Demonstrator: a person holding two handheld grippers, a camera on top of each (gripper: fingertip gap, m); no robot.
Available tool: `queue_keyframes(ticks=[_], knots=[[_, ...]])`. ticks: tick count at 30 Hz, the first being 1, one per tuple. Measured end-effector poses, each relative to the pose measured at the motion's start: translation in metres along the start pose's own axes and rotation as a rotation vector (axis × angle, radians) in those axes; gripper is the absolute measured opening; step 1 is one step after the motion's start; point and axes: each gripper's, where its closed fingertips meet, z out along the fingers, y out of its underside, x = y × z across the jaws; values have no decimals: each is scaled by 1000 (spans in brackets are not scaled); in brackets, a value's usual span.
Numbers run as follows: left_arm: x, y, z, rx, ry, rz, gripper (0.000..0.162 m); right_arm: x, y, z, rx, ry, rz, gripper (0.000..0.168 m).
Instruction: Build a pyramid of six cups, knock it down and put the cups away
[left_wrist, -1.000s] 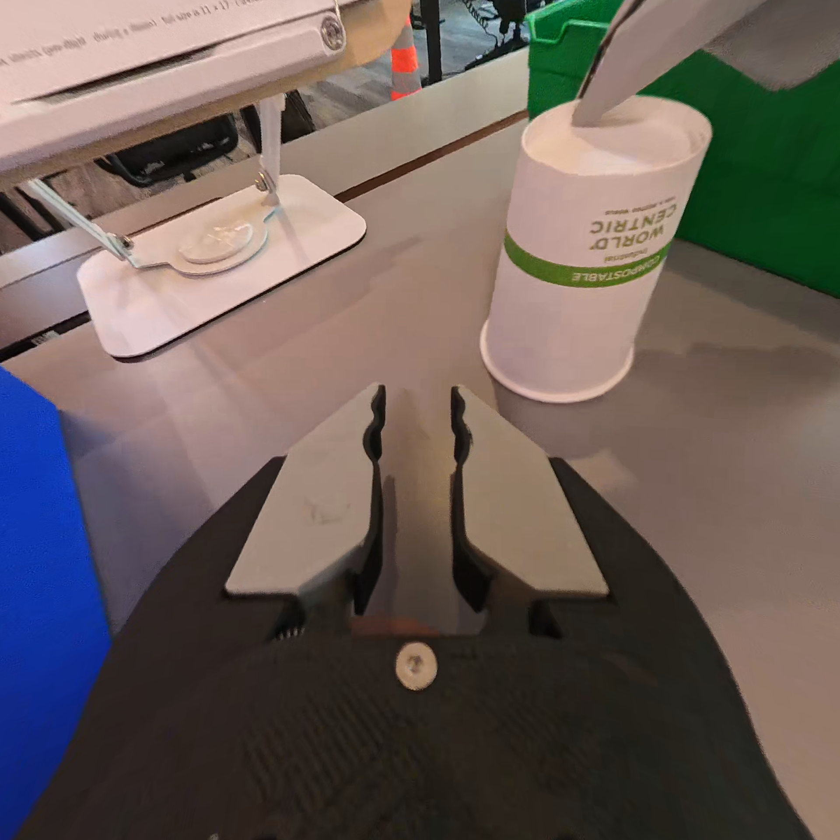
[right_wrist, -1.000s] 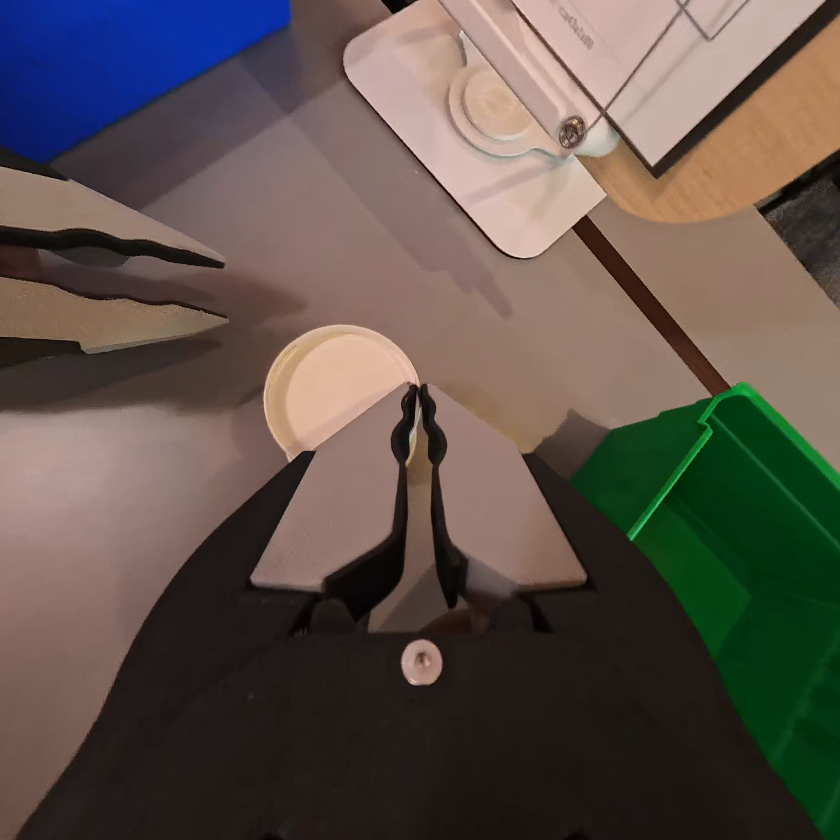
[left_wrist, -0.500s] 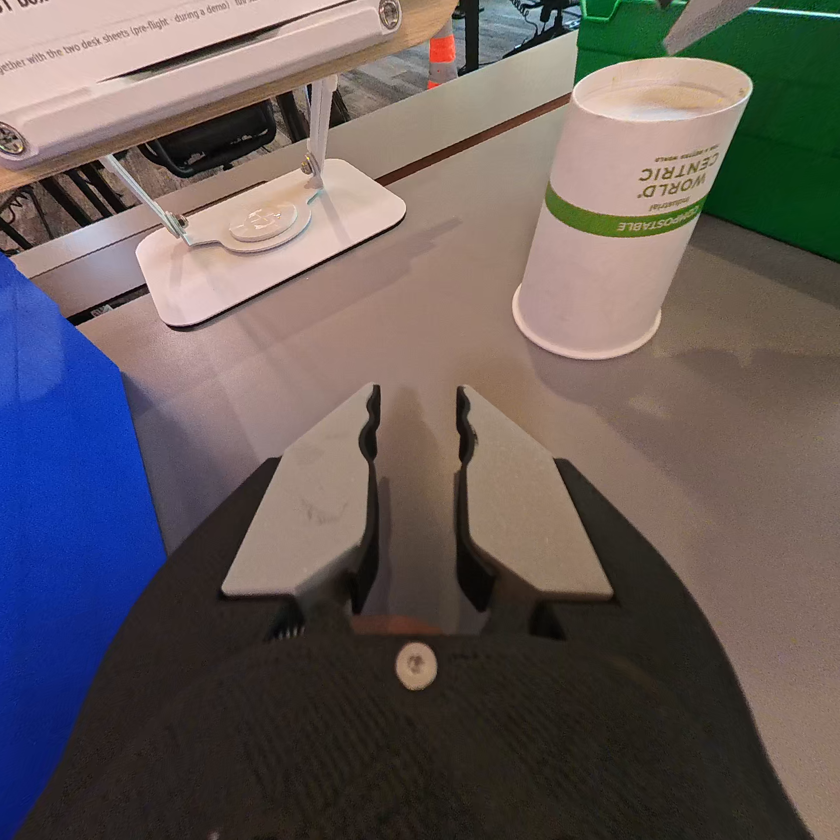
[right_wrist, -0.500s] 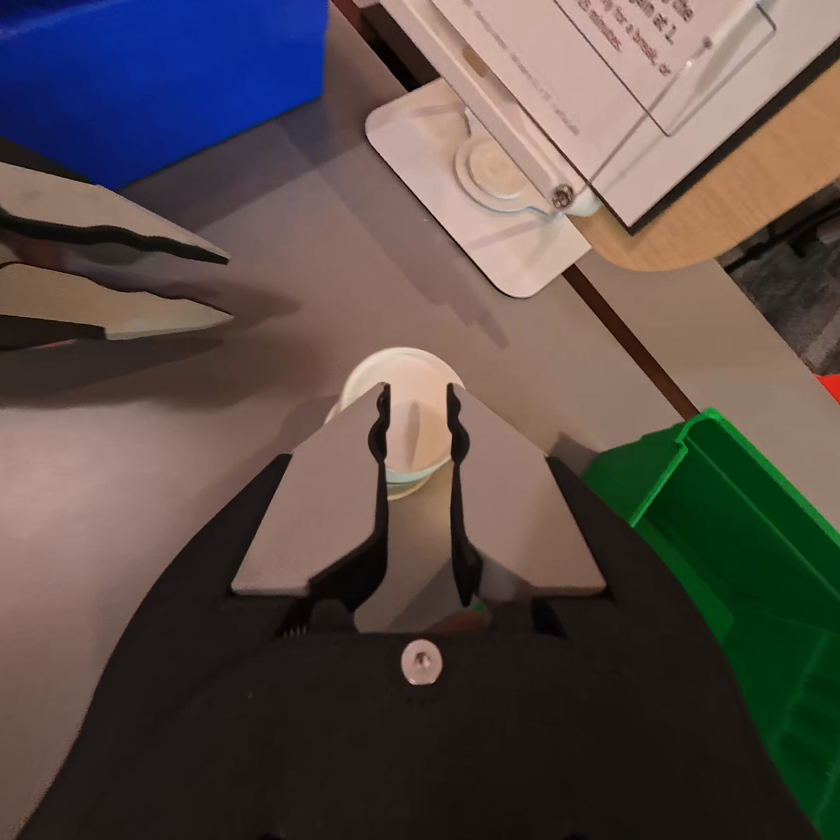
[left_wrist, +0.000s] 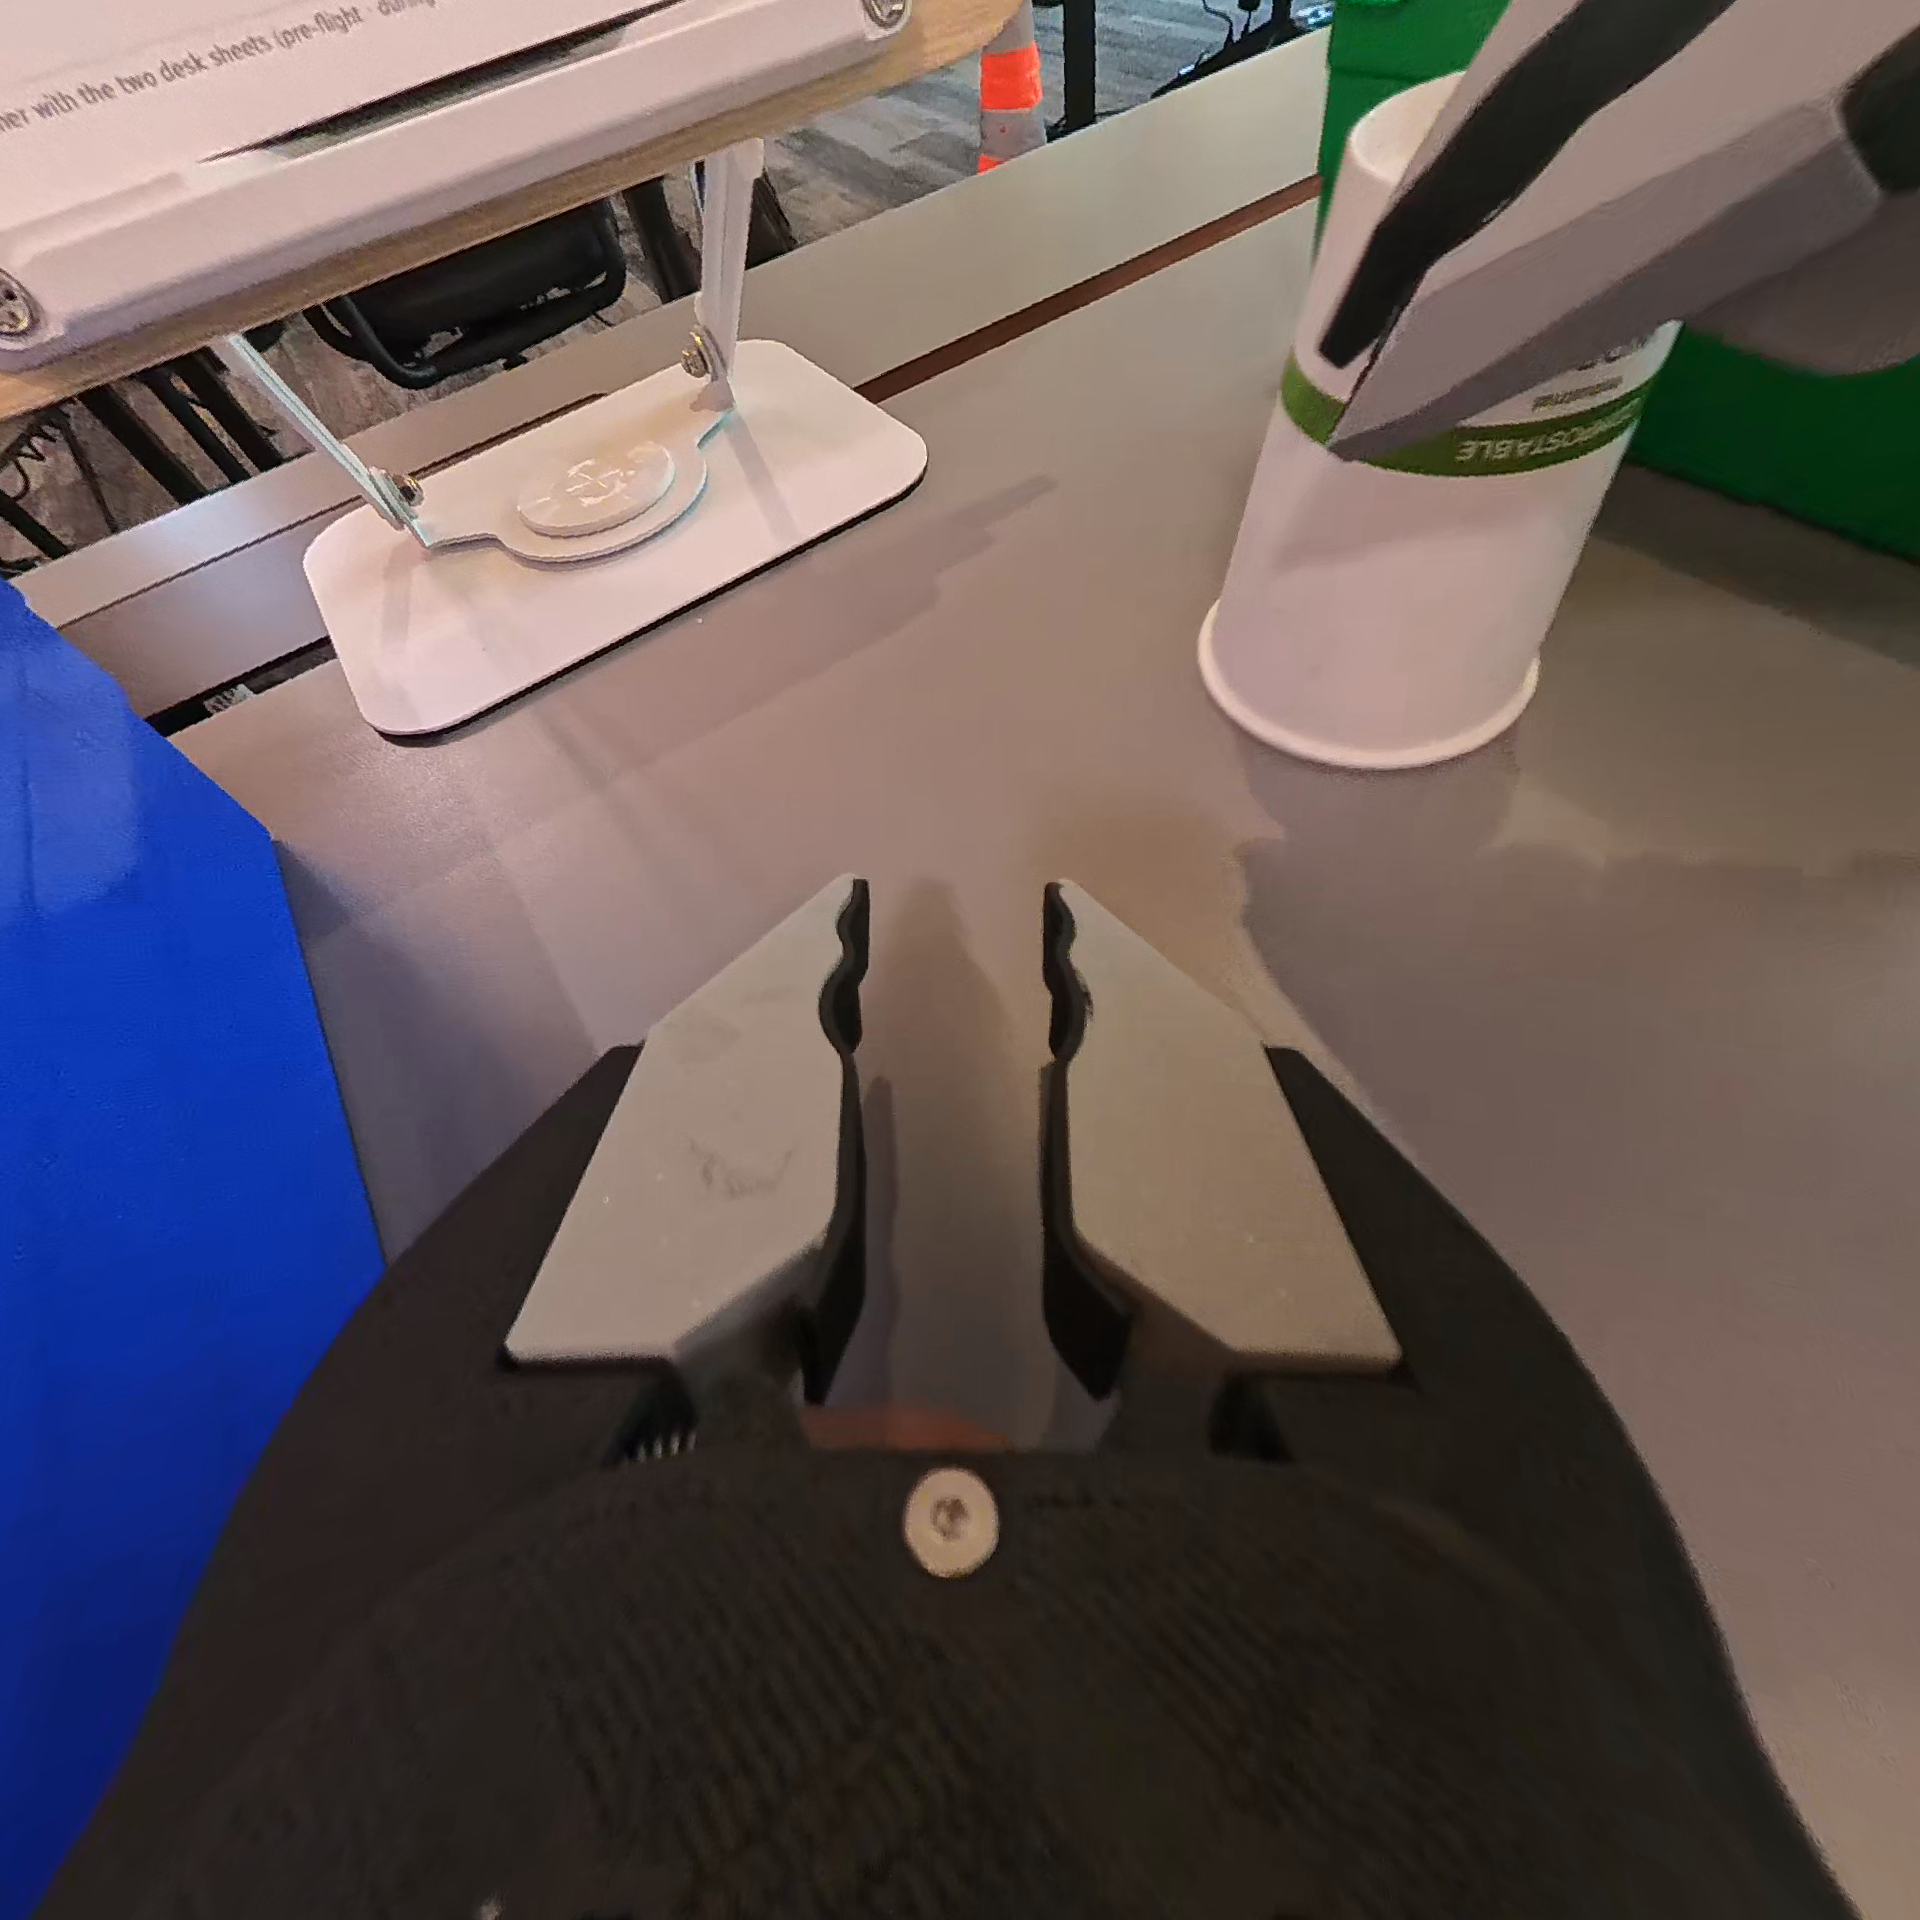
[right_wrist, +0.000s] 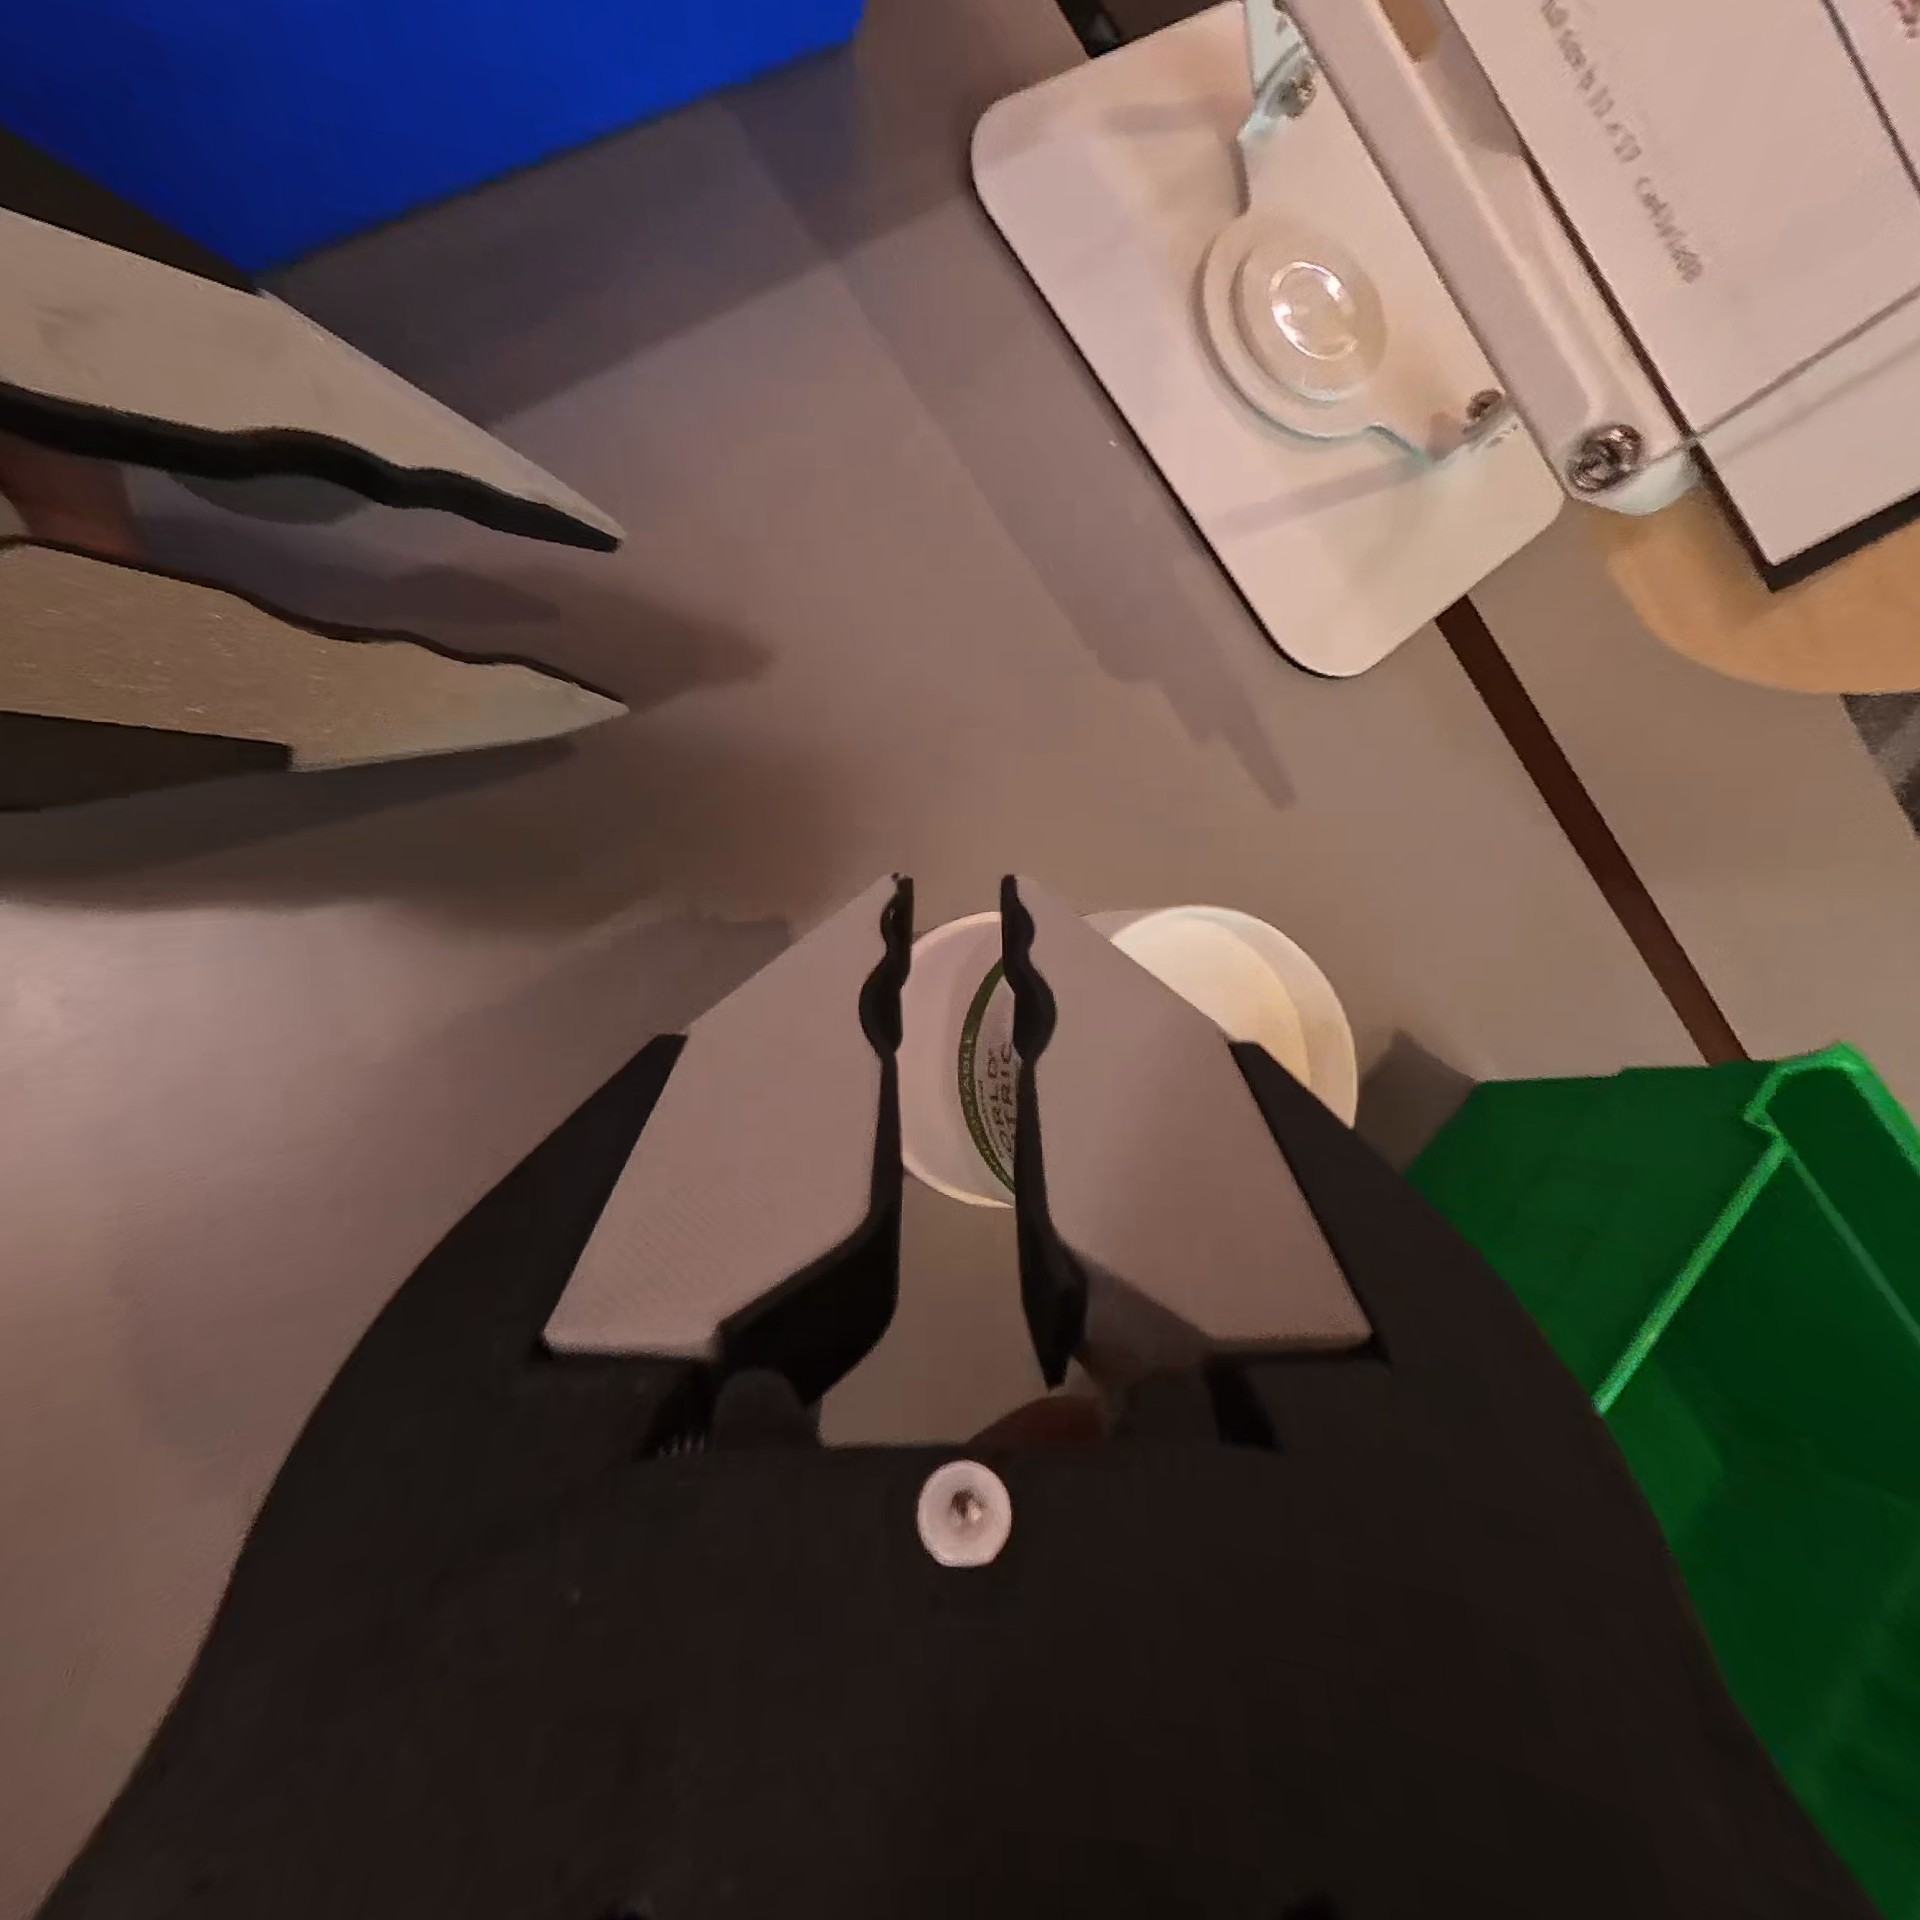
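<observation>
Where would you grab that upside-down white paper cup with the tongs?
Probably across the cup's side wall near the green band, coming from above and the front: it stands upright, mouth down on the table, tapering upward. The right tongs hang open over it.

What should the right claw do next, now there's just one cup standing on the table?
The right claw hangs open and empty above one upside-down cup, and a pyramid needs six. So it should probably lift away and fetch another, maybe from the green bin beside it, though no cups show there.
</observation>
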Motion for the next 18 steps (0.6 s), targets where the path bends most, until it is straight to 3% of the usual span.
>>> queue_keyframes(ticks=[7, 13, 18], knots=[[-8, 2, -1, -2, -11, -25, 31, -1, -5, -20, 44, -19, 1, 23], [-8, 2, -1, 0, -14, -18, 32, -35, -41, -46, 319, -29, -16, 33], [-3, 2, -2, -2, -27, 50, 33, -57, -23, -52, 610, 91, 38, 31]])
